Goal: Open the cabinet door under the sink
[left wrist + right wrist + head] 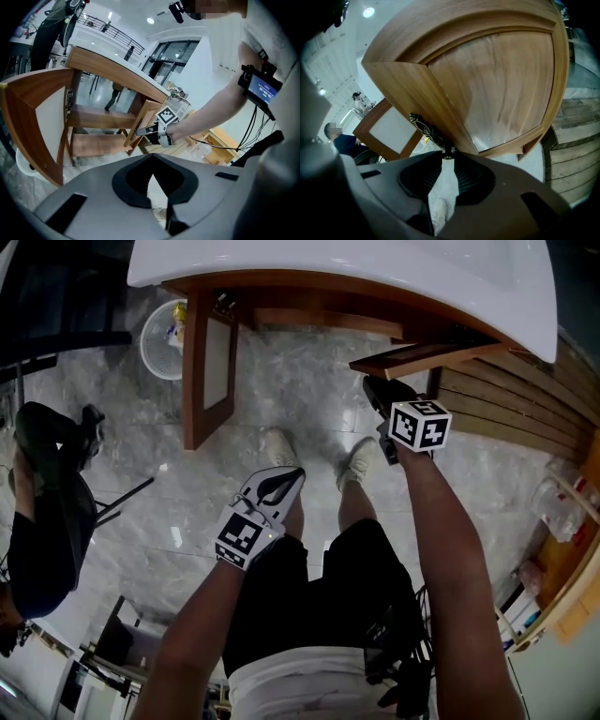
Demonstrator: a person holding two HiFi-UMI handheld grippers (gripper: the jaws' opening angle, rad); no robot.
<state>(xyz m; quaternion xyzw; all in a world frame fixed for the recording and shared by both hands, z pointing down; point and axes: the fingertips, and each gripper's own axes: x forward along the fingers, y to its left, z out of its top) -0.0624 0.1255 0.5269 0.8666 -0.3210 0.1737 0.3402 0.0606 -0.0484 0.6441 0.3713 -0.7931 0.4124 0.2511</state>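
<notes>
Under the white sink top stands a wooden cabinet with two doors. Its left door is swung fully out. The right door stands partly open. My right gripper is at that door's edge; in the right gripper view its jaw tips are closed on the end of the dark ornate handle of the right door. My left gripper hangs shut and empty over the person's legs, away from the cabinet. The left gripper view shows the left door, the inner shelves and the right gripper.
A white bin sits on the marble floor behind the left door. A black chair is at the left. Wooden slats and a shelf with items are at the right. The person's white shoes stand before the cabinet.
</notes>
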